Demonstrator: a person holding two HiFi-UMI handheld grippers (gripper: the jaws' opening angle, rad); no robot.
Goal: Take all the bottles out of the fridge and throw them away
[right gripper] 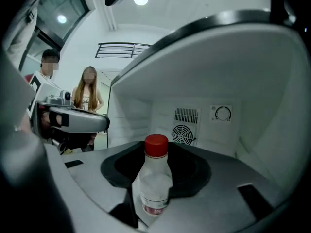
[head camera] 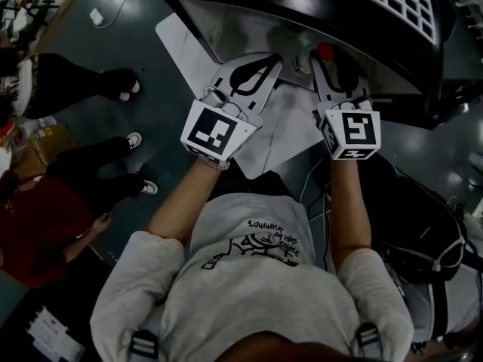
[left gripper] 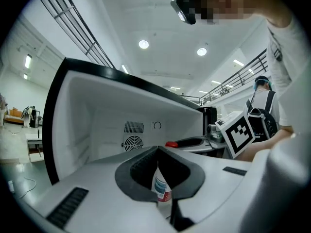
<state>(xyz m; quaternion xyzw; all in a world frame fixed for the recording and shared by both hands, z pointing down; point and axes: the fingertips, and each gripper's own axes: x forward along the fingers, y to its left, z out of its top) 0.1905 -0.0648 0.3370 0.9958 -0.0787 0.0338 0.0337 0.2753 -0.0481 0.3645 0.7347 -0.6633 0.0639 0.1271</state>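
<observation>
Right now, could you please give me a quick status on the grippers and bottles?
Left gripper shut on labelled bottle. Right gripper shut on red-capped bottle. Both before the open fridge. Bystanders to the left, apart.

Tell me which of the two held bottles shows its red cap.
The bottle in the right gripper: its red cap shows plainly above the jaws. The other bottle, in the left gripper, shows only label.

Two bottles: a labelled bottle [left gripper: 162,188] on the left, a red-capped bottle [right gripper: 154,178] on the right. Two grippers: left gripper [head camera: 264,65], right gripper [head camera: 330,57]. One fridge [left gripper: 97,115]. Two onlookers at far left: bystander in black [head camera: 75,81], bystander in red [head camera: 38,217].
</observation>
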